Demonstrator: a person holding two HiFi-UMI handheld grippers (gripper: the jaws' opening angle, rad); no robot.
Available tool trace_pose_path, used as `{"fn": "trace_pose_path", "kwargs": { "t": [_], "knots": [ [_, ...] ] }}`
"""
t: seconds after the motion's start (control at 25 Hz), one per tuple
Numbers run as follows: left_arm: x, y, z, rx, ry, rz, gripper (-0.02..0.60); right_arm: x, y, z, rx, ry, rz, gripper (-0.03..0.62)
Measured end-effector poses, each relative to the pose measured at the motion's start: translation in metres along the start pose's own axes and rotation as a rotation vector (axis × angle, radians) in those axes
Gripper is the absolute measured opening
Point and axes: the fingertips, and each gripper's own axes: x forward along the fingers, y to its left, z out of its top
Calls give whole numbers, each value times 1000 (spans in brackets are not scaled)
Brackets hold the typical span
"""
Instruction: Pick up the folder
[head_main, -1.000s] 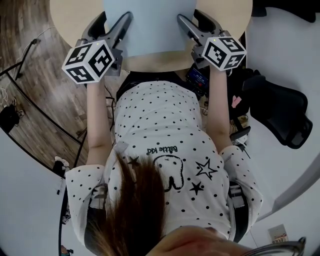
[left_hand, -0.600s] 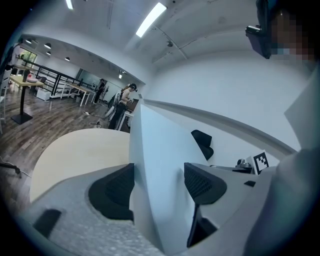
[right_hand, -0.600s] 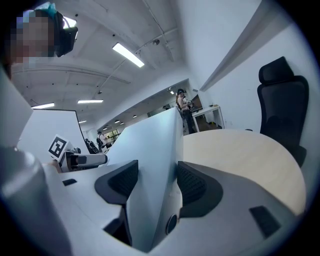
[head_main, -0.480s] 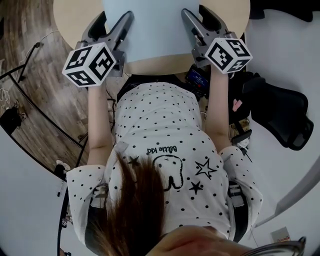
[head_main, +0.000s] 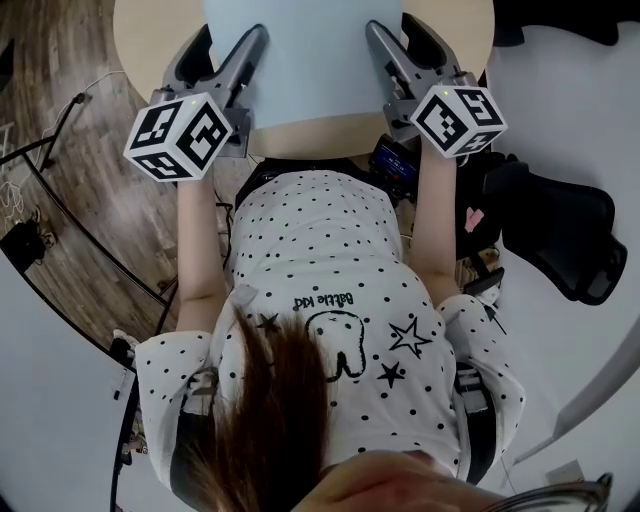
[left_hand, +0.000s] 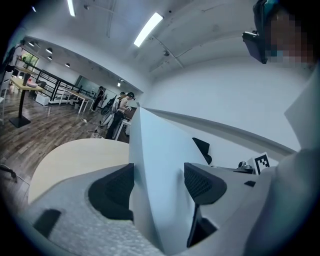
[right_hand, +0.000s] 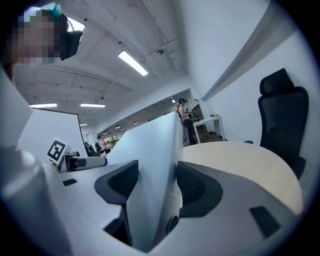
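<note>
A light blue folder (head_main: 305, 60) hangs over the round beige table (head_main: 455, 30), held by its two side edges. My left gripper (head_main: 228, 62) is shut on its left edge and my right gripper (head_main: 398, 55) is shut on its right edge. In the left gripper view the folder (left_hand: 160, 150) stands edge-on between the dark pads (left_hand: 202, 182) of the left gripper (left_hand: 159, 182). In the right gripper view the folder (right_hand: 145, 150) is likewise clamped in the right gripper (right_hand: 156, 182). The folder's far end is cut off at the top of the head view.
A black office chair (head_main: 560, 230) stands to the right of the person, also seen in the right gripper view (right_hand: 280, 115). Thin black stand legs and cables (head_main: 60, 200) cross the wooden floor at left. People (left_hand: 117, 112) stand far across the room.
The folder's near edge now sits lower in the head view and both grippers have shifted a little with it, the right one outward. Both stay clamped on the folder.
</note>
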Motion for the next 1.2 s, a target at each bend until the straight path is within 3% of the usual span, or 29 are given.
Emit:
{"fn": "trace_pose_path", "kwargs": {
  "t": [1.2],
  "knots": [
    [-46, -42, 81, 71, -233, -3, 311, -29, 50, 87, -129, -171, 75, 247]
  ]
}}
